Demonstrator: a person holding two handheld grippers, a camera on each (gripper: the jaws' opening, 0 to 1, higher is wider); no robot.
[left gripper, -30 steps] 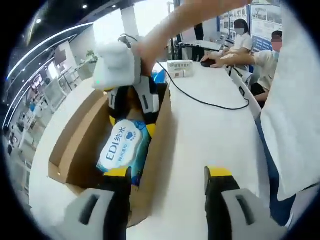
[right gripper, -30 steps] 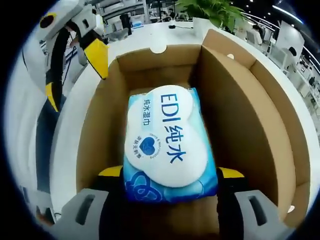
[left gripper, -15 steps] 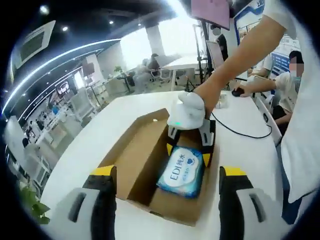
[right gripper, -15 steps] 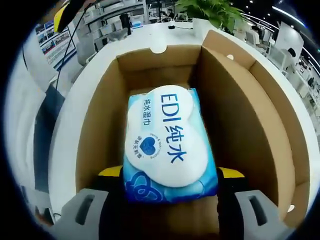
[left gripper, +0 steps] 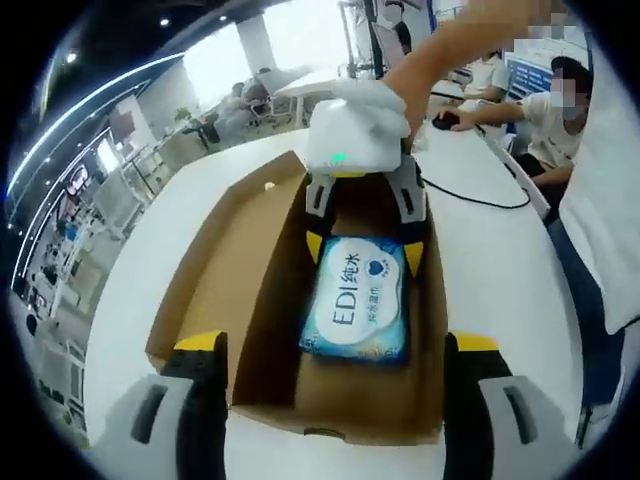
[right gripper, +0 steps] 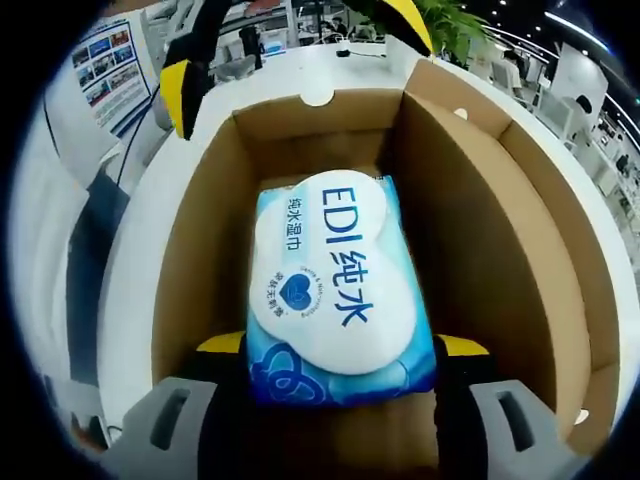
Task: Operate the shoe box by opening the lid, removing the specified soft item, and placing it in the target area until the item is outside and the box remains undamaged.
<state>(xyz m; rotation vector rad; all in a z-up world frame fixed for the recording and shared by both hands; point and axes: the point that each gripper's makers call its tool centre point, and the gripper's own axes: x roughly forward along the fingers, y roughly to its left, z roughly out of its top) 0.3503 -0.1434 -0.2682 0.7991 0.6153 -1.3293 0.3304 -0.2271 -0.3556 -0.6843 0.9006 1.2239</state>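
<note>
The blue wet-wipes pack [right gripper: 340, 290] is seen lying flat inside the open cardboard shoe box [left gripper: 250, 290], clamped at one end by the right tool [right gripper: 340, 350]. The left tool [left gripper: 335, 345] is held spread apart over the box's near end, gripping nothing. The box is parked on a white surface [left gripper: 490, 270].

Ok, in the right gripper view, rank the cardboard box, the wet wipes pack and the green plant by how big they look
1. Cardboard box: largest, its walls surround the pack.
2. Wet wipes pack: next, lying inside the box between the right gripper jaws.
3. Green plant: looks smallest, but it sits farther back and is cut off, so its true size is unsure.
</note>
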